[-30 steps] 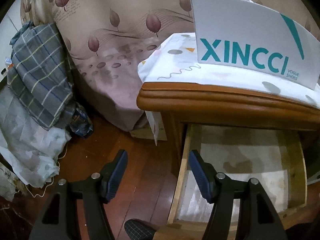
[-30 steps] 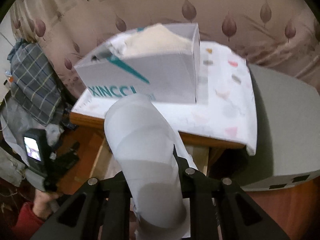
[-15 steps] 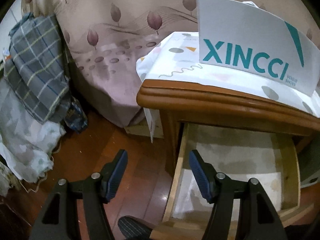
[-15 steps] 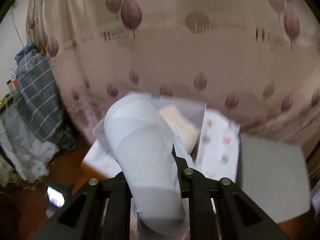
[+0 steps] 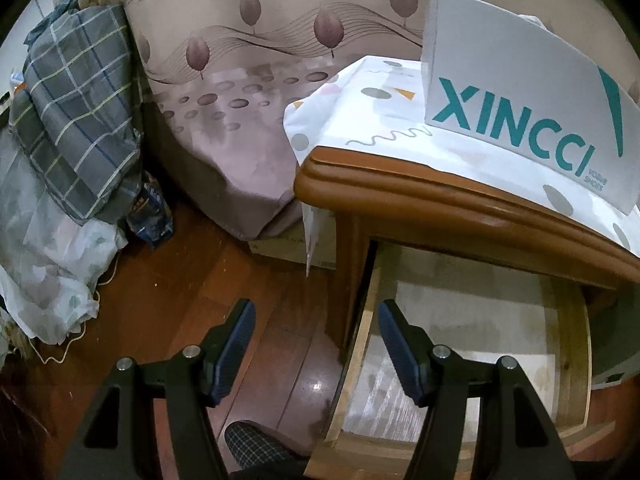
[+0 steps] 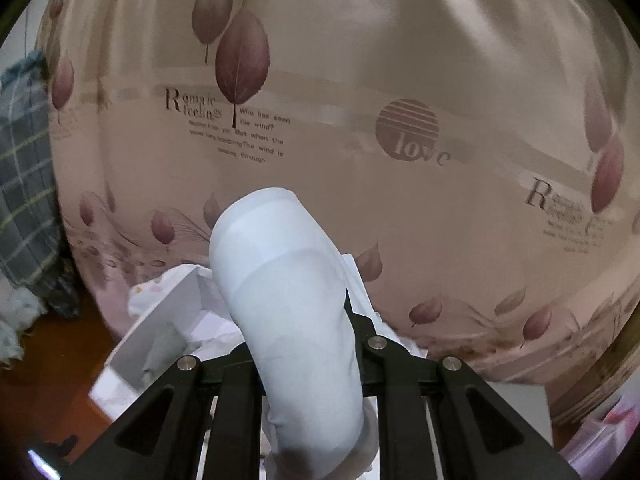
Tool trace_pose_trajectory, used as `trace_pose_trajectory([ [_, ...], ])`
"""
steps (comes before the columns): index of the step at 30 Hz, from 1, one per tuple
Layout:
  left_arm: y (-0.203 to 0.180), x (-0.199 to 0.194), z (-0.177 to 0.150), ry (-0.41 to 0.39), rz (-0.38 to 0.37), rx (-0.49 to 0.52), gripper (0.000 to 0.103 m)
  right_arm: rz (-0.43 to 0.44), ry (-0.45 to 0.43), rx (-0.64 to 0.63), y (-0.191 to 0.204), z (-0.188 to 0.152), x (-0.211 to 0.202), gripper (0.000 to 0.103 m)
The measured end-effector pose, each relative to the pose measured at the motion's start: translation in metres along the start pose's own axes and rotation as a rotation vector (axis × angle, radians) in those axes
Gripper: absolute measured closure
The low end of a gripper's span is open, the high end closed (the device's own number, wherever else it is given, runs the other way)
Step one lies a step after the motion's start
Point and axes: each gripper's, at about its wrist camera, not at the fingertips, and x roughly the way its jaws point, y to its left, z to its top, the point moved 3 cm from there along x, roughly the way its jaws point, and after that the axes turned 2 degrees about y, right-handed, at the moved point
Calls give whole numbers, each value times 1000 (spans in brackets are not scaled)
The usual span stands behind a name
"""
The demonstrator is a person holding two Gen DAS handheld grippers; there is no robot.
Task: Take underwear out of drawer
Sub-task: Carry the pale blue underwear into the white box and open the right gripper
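In the right wrist view a rolled pale-blue piece of underwear (image 6: 288,304) sticks up between the arms of my right gripper (image 6: 310,364), which is shut on it; the fingertips are hidden behind the cloth. It hangs high above the white shoe box (image 6: 160,328). In the left wrist view the wooden drawer (image 5: 572,344) stands pulled out under the nightstand top (image 5: 440,204), showing only its paper-lined bottom. My left gripper (image 5: 316,344) hovers open over the drawer's left edge, nothing between its blue pads.
A white XINCCI shoe box (image 5: 516,100) stands on a patterned cloth (image 5: 360,120) on the nightstand. A leaf-print curtain (image 6: 360,120) fills the back. Plaid bedding (image 5: 76,112) and a plastic bag (image 5: 52,264) lie left on the wooden floor (image 5: 192,300).
My right gripper has risen with the underwear, from just over the nightstand to well above the shoe box, facing the curtain. The left gripper has rolled slightly and stayed in place.
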Motion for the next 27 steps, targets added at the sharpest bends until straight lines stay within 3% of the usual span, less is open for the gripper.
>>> trace_pose_trajectory([
  [10,5,0,4,-11,12,-19,37,-59,76,-159,51,-12,86,89],
  [17,5,0,5,-12,7,-19,38,9,137,-173,89,-32,126,87],
  [21,4,1,5,-11,-5,-21,37,55,176,-119,96,-39,144,79],
  [26,2,0,5,-12,-13,-16,37,70,178,-98,107,-45,149,61],
  [27,1,0,5,-12,-13,-16,37,76,179,-93,107,-45,149,52],
])
